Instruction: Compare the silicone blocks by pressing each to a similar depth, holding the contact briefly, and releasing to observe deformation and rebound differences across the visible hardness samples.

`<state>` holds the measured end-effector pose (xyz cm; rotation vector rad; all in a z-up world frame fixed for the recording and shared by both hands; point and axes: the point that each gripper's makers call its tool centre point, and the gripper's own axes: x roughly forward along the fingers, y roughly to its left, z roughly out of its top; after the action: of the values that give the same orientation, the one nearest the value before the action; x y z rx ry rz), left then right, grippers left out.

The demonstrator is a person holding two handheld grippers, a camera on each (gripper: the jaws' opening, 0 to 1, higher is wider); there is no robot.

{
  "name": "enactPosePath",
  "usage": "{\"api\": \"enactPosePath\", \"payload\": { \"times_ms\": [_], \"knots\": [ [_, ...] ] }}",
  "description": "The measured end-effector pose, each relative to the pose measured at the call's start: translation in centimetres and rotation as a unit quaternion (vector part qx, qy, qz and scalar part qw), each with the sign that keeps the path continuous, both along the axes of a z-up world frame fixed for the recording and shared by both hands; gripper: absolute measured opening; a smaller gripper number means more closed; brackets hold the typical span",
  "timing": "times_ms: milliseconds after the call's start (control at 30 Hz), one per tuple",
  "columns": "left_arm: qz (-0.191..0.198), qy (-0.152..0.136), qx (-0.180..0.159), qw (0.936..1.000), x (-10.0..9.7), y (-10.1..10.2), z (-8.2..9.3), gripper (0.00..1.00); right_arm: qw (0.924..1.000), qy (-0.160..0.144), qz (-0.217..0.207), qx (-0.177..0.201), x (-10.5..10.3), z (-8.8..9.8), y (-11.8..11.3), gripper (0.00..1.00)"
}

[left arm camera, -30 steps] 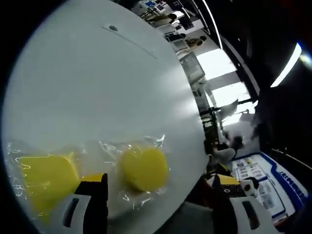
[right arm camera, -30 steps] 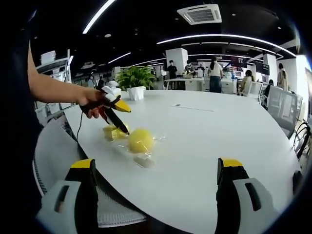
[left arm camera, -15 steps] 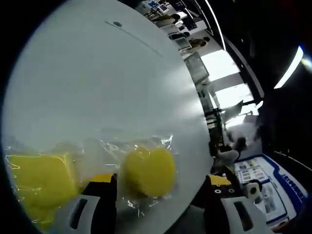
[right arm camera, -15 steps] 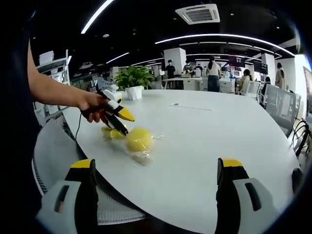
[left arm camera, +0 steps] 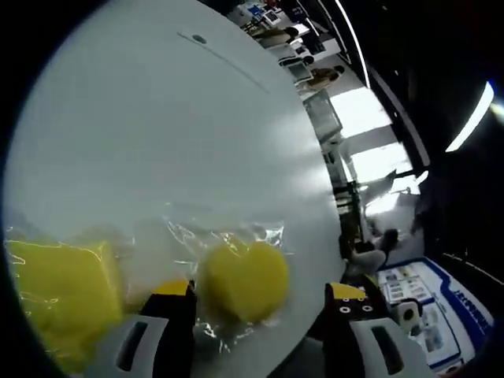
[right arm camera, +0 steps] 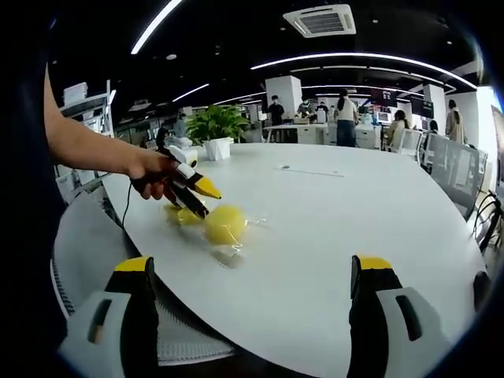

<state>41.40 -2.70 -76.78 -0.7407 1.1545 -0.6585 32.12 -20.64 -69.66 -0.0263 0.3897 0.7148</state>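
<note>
Two yellow silicone blocks lie in clear plastic bags on the white table (left arm camera: 157, 118). The round block (left arm camera: 246, 279) sits between the jaws of my left gripper (left arm camera: 258, 293), which is open, with its left jaw close beside the block. The square block (left arm camera: 59, 295) lies to the left of that jaw. In the right gripper view a hand holds the left gripper (right arm camera: 207, 201) tilted down over the round block (right arm camera: 225, 224), and the square block (right arm camera: 179, 215) lies just behind it. My right gripper (right arm camera: 253, 291) hangs open and empty above the table's near edge.
The round white table (right arm camera: 331, 228) spreads far to the right. A potted plant (right arm camera: 218, 126) stands at its far side. A grey chair back (right arm camera: 83, 236) sits at the near left. Several people and desks fill the background.
My left gripper has moved forward, so the round block now lies further in between its jaws. In the right gripper view it has shifted a little to the right. The right gripper has stayed put.
</note>
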Motion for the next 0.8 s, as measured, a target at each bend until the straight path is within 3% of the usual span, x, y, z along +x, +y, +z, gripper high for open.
{"api": "enactPosePath", "payload": {
  "times_ms": [33, 100, 500, 567, 600, 733, 800],
  "knots": [
    [-0.019, -0.004, 0.018, 0.9996, -0.4, -0.1, -0.5, 0.65, 1.0, 0.001, 0.0, -0.001, 0.0, -0.1, 0.0, 0.96],
    [-0.02, -0.003, 0.018, 0.9996, -0.5, -0.7, -0.5, 0.61, 1.0, 0.004, -0.001, -0.001, -0.2, -0.3, -0.1, 0.96],
    [0.024, -0.017, 0.048, 0.9984, 1.1, -0.9, -2.0, 0.37, 0.9999, 0.01, -0.001, -0.003, -0.4, -0.7, 0.0, 0.96],
    [0.012, -0.03, 0.069, 0.9971, 1.0, -0.5, -2.6, 0.31, 1.0, 0.009, 0.001, -0.003, -0.4, -0.7, 0.2, 0.96],
    [0.018, -0.027, 0.052, 0.9981, 1.0, -1.0, -2.4, 0.31, 1.0, 0.008, 0.001, -0.003, -0.4, -0.6, 0.2, 0.96],
    [0.0, -0.044, 0.046, 0.998, 0.9, -1.6, -2.5, 0.28, 0.9999, 0.01, 0.0, -0.002, -0.4, -0.7, 0.2, 0.96],
    [-0.007, -0.038, 0.045, 0.9983, 0.8, -1.8, -2.6, 0.26, 0.9999, 0.012, 0.001, -0.004, -0.4, -0.8, 0.2, 0.96]
  ]
}}
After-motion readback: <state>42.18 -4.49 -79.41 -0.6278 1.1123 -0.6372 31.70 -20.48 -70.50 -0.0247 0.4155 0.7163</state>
